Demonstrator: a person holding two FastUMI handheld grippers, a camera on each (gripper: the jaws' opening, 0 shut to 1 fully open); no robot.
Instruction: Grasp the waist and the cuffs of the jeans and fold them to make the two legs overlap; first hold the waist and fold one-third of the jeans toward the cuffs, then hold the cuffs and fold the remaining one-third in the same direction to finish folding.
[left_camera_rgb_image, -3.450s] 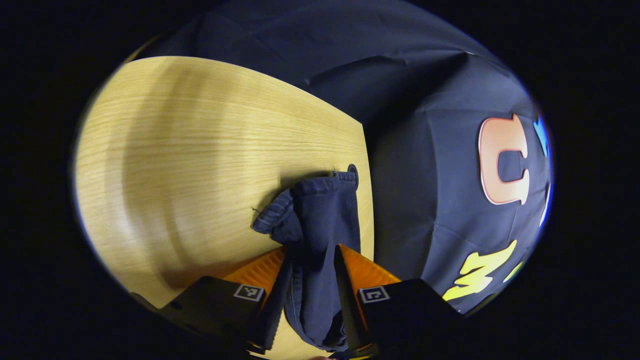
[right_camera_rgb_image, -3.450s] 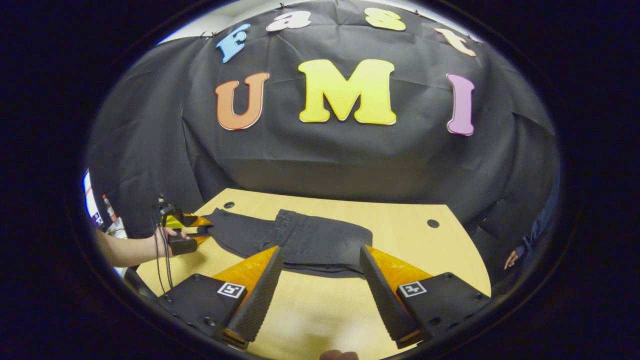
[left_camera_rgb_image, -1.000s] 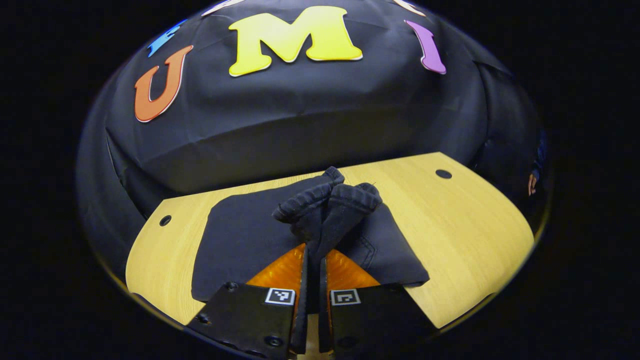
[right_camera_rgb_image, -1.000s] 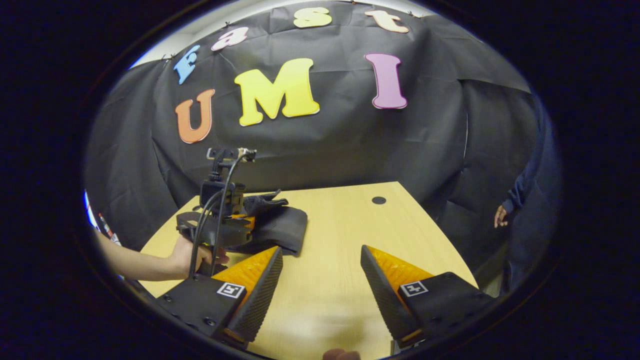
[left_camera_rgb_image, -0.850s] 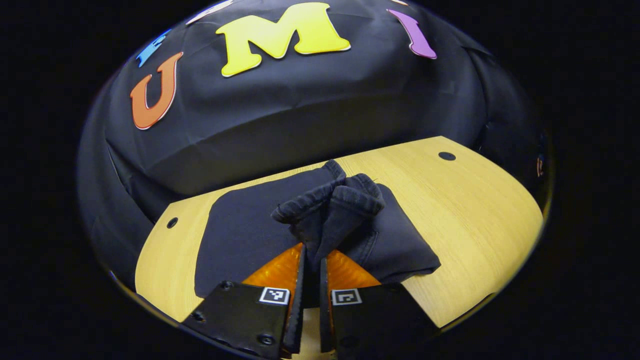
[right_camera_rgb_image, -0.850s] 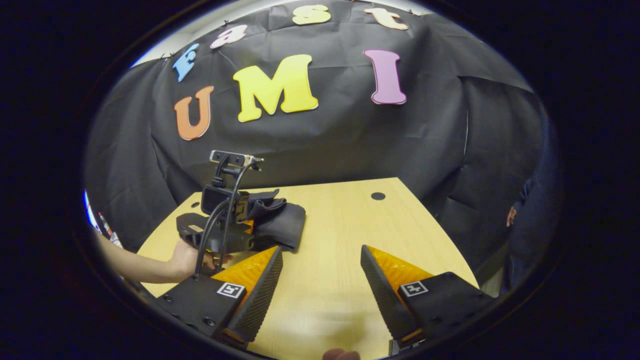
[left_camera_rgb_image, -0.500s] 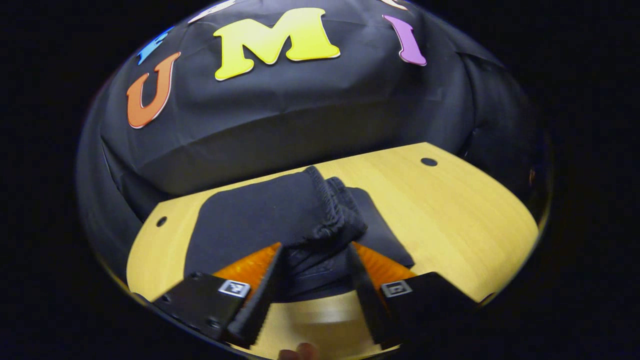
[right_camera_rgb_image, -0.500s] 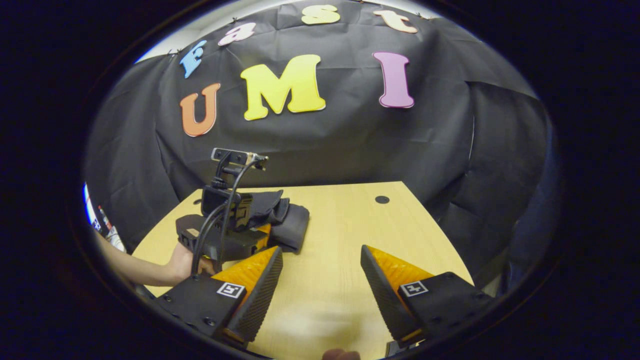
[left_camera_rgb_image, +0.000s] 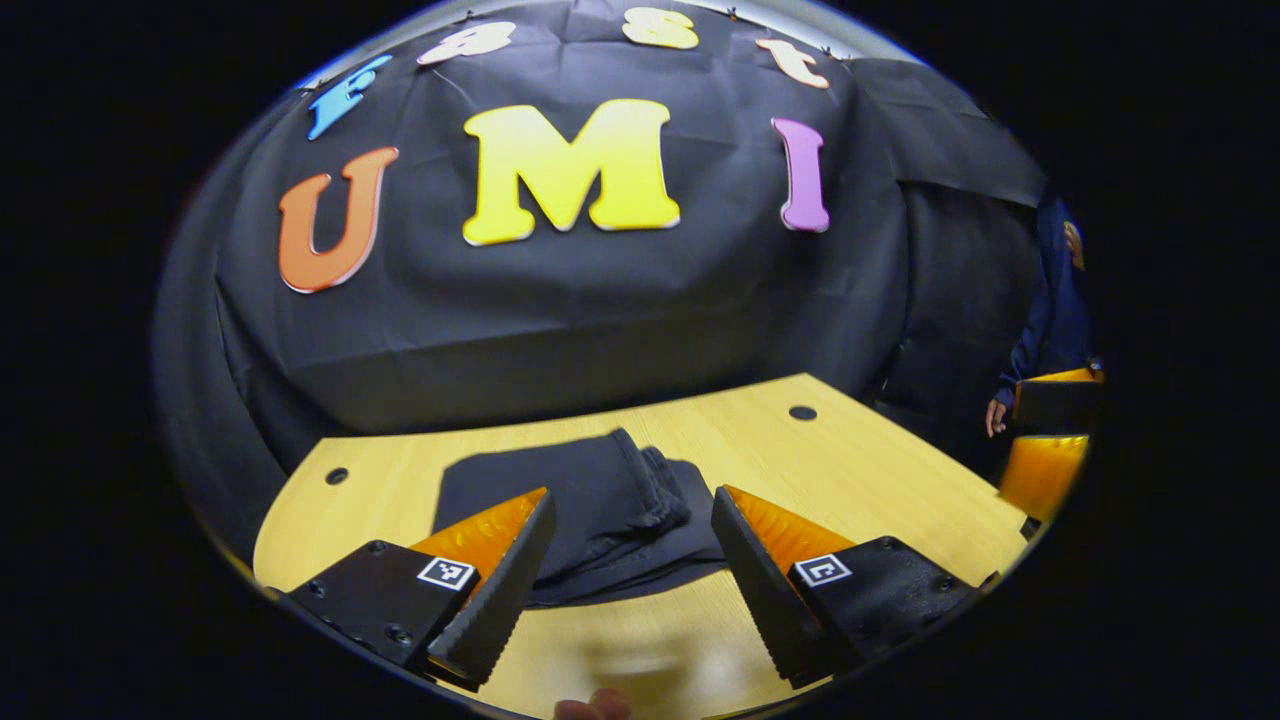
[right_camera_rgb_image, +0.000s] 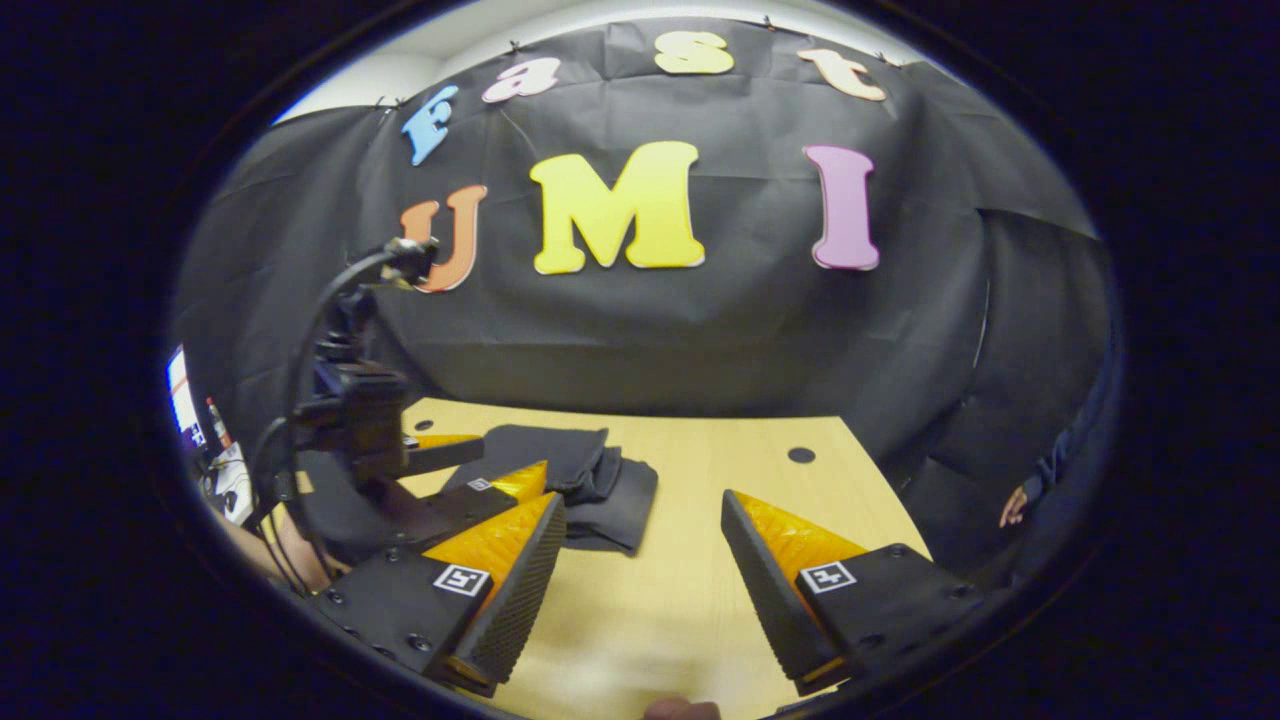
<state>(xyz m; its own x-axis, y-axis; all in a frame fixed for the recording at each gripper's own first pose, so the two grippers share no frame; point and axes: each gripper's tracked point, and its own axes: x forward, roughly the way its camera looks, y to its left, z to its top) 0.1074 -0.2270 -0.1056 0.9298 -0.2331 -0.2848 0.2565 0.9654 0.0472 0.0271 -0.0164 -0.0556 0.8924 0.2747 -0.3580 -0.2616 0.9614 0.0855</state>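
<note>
At the near edge of the left gripper view, the left tool (left_camera_rgb_image: 620, 590) stands wide open with nothing between its fingers, poised above the wooden bench (left_camera_rgb_image: 880, 470). Just beyond its fingertips the dark jeans (left_camera_rgb_image: 590, 500) lie flat on the bench as a compact folded stack, the ribbed cuffs (left_camera_rgb_image: 655, 485) resting on top toward the right side of the bundle. The tool and the denim are apart.

In the right gripper view, the right tool (right_camera_rgb_image: 640, 600) is likewise wide open and empty, over bare bench (right_camera_rgb_image: 700, 580). The jeans (right_camera_rgb_image: 590, 485) lie to its far left, well apart from it, and the left tool (right_camera_rgb_image: 470, 465) shows there at the left, above the near-left edge of the stack, with its cable looping up over its camera mount.

The left gripper view adds the far right of the bench, where part of the right tool (left_camera_rgb_image: 1045, 440) appears, and beyond it a person's sleeve and hand (left_camera_rgb_image: 993, 417) against the wall cloth. Two round holes (left_camera_rgb_image: 802, 412) mark the far bench edge.
</note>
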